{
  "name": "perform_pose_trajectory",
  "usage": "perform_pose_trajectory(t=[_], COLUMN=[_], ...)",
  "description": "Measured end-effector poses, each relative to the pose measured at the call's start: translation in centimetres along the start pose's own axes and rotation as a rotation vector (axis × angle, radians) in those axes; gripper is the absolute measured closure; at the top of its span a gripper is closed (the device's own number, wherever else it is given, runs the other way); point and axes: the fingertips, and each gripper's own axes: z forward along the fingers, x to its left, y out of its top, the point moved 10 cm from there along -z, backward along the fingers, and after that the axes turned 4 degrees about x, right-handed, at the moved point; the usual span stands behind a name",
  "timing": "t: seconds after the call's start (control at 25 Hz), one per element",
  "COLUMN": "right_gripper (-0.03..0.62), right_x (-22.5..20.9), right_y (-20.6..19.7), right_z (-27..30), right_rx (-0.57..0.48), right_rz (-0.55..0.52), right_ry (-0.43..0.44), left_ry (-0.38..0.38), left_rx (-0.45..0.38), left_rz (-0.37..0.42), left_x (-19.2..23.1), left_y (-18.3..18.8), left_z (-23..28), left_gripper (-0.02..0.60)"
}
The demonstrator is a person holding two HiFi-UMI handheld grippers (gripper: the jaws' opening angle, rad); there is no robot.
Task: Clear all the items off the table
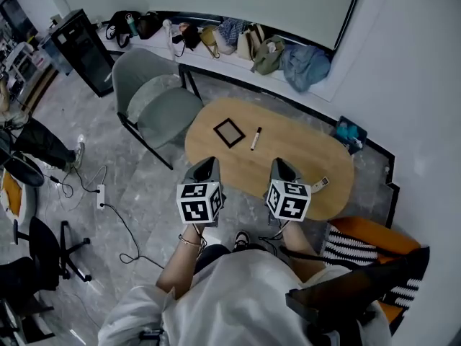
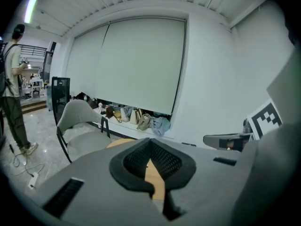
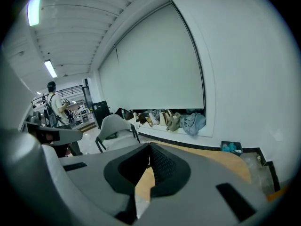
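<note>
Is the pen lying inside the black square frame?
No, the slim black-and-white pen lies beside the flat black square frame, not touching it, on the oval wooden table.

No readable text, brand, number or sign in any view.

Only print visible: black-and-white square coded patterns on the left marker cube [image 1: 199, 201] of the left gripper [image 1: 209, 161] and on the right marker cube [image 1: 288, 200] of the right gripper [image 1: 280, 163]. These are patterns, not characters.

The pen [image 1: 255, 138] and the black-framed square [image 1: 229, 132] on the table [image 1: 295, 150] are too small to show any label. The same goes for the bags on the ledge [image 1: 248, 45] by the wall.
</note>
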Motion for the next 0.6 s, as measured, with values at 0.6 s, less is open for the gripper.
perform_pose_trajectory(t=[0.6], right_gripper=[0.569], right_x=[-1.2], right_y=[1.9], right_z=[6.0], right_rx=[0.059], right_rz=[0.010], right_ry=[0.029], left_ry=[0.039], left_rx=[0.031], left_rz=[-0.010], left_x=[1.9], left_y=[2.8], left_z=[4.6], left_gripper=[0.574])
